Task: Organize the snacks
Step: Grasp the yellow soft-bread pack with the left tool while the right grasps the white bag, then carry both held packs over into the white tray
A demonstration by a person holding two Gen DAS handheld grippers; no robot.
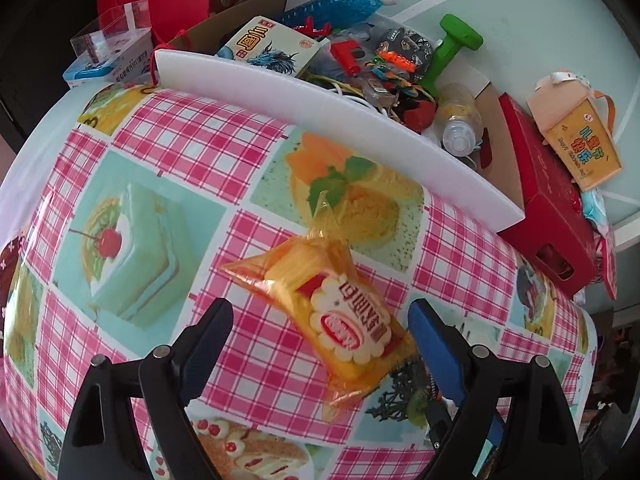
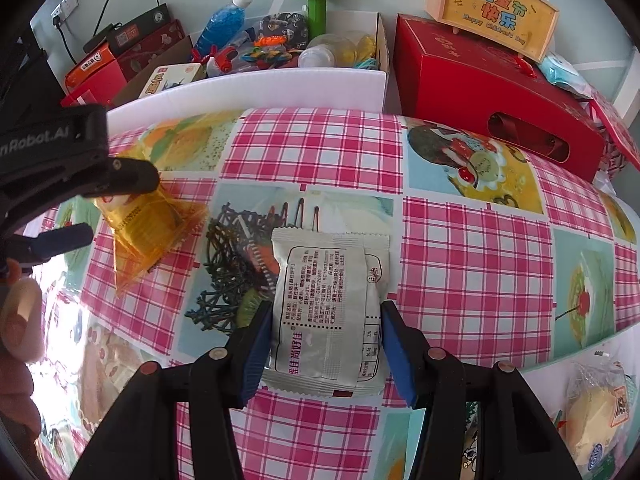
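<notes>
Where both cameras look down, a table spreads across each view, covered in a pink plaid cloth printed with pictures of cakes and desserts. Along its far edge runs a long white board. Behind that, an open cardboard box holds a jumble of toys, a blue bottle and a green dumbbell. Next to the box sits a red gift box with a yellow carton resting on top of it.

On the cloth lie the snacks. A silver snack packet rests flat with its printed back upward, between the two blue pads of the right gripper. Its jaws stand parted about as wide as the packet, the pads just beside its side edges; whether they press it cannot be told.

An orange snack packet lies tilted near the middle of the table, to the left of the silver one. The left gripper has its jaws wide open on either side of this packet, with a gap on each side, gripping nothing. In the right wrist view, one of its black fingers overlaps the packet's top.

A pale yellow wrapped snack lies apart at the lower right edge.
</notes>
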